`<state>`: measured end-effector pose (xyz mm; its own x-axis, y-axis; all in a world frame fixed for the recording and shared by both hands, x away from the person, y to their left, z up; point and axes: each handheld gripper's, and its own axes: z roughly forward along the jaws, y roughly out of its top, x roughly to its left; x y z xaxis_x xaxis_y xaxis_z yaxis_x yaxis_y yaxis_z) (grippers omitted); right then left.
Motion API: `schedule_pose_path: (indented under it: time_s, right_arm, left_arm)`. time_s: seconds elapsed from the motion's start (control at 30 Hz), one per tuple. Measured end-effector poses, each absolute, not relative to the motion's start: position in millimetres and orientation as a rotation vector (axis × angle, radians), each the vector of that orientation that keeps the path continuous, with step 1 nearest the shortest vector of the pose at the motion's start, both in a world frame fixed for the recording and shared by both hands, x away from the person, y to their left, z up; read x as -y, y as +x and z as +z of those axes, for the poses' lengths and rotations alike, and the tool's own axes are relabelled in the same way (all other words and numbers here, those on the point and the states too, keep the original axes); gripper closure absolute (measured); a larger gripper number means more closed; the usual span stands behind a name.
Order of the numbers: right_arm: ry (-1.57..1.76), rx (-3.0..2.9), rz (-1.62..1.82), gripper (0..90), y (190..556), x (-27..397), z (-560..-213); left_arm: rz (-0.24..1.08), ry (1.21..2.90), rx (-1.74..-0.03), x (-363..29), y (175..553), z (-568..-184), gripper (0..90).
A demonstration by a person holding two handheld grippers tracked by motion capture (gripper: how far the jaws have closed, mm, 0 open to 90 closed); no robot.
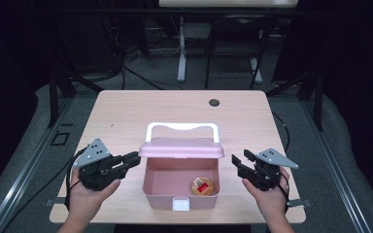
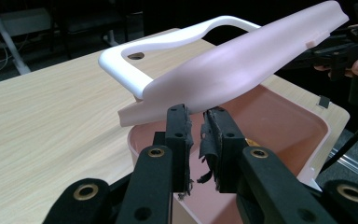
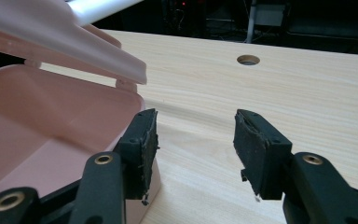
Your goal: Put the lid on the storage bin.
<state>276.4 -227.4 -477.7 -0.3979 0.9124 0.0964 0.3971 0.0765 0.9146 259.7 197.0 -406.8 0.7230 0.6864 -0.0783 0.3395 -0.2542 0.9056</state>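
Note:
A pink plastic box (image 1: 179,198) stands near the table's front edge, its lid (image 1: 182,147) raised halfway with a white handle (image 1: 182,126) behind it. Inside, at the right, lies a small round orange and red item (image 1: 202,186). My left gripper (image 1: 135,158) reaches in from the left. Its jaws are nearly together on the lid's (image 2: 242,65) left edge, which sits at the pad tips (image 2: 197,114). My right gripper (image 1: 241,157) is open just right of the box. Nothing is between its pads (image 3: 196,126), and the box wall (image 3: 37,116) is beside its left jaw.
The box has a white latch (image 1: 180,204) at its front. A round cable hole (image 1: 214,102) sits near the table's far edge. Bare wood (image 1: 126,111) lies behind and to both sides of the box. Beyond the table are desk legs and cables on a dark floor.

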Motion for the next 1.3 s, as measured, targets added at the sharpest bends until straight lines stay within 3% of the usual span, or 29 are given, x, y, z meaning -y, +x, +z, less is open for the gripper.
schedule_pose_path:
  time_s: [1.3]
  right_arm:
    - [1.323,-1.881,1.230,48.4,280.8,224.5,-494.9]
  left_arm:
    - [0.363,1.894,-0.806,-199.7,236.3,-438.4,79.6]
